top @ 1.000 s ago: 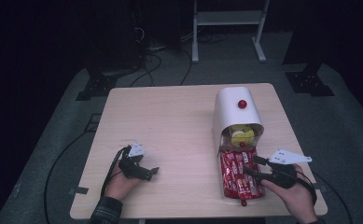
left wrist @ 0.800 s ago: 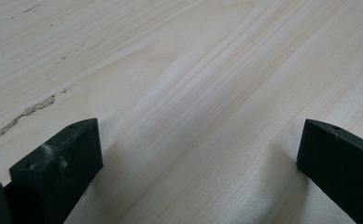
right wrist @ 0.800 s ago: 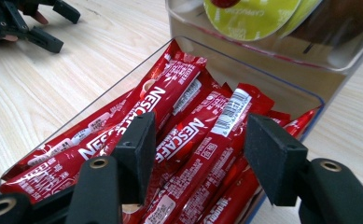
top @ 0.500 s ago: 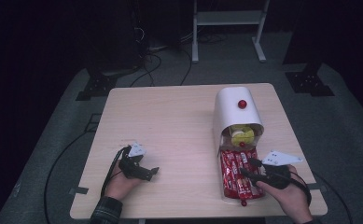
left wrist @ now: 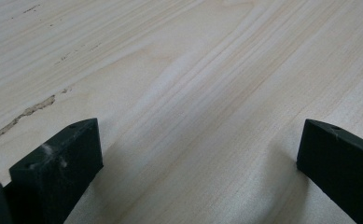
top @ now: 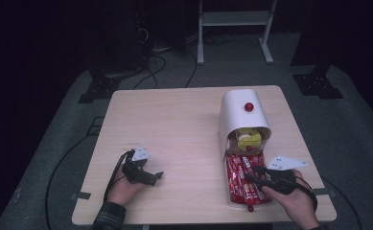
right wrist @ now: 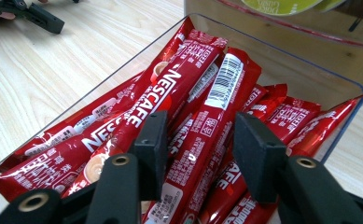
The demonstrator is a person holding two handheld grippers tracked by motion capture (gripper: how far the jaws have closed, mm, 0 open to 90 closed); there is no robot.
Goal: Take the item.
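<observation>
Red sachets (right wrist: 202,121), apparently white-lettered

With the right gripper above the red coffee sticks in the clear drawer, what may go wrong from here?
1. The right gripper is open astride one stick in a crowded pile of Nescafe sticks; closing may catch a neighbouring stick too.
2. The sticks overlap, so lifting one may drag others over the low wall of the clear drawer.
3. The left gripper rests open on the table, apart from the white container, so a hard pull may shift it.
</observation>
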